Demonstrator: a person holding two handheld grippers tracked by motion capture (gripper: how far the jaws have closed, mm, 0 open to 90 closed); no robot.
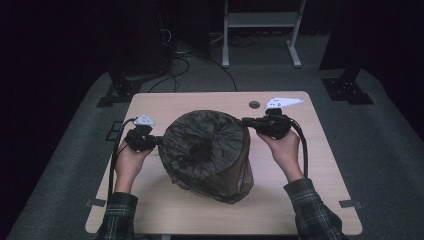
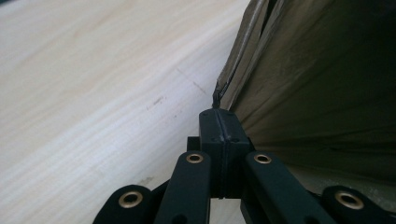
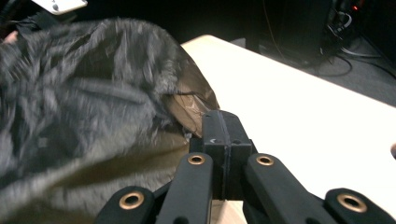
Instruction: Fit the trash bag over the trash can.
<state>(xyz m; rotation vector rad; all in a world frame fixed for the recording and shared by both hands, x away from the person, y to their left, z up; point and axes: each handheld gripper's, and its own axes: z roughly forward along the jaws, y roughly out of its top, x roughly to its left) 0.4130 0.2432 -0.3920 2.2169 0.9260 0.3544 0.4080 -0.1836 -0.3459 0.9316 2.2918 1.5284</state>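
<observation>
Step in hand: I judge this as gripping the bag's rim on both sides, ready to stretch or pull it.
Left gripper point(image 1: 161, 141): my jaws are closed tight, pinching a thin edge of the dark plastic bag point(image 1: 207, 152) at their tips.
Right gripper point(image 1: 245, 120): jaws pressed together at the bag's far rim; film seems caught just ahead of them, though I cannot be sure.
Bag: stands between the two jaws, mid-bench point(image 1: 280, 210), over a round bin.
Next move: probably draw both jaws apart and downward evenly; thin film may tear or slip.
Around: cable hole point(image 1: 254, 105) beyond the right jaws; nothing in the way.
</observation>
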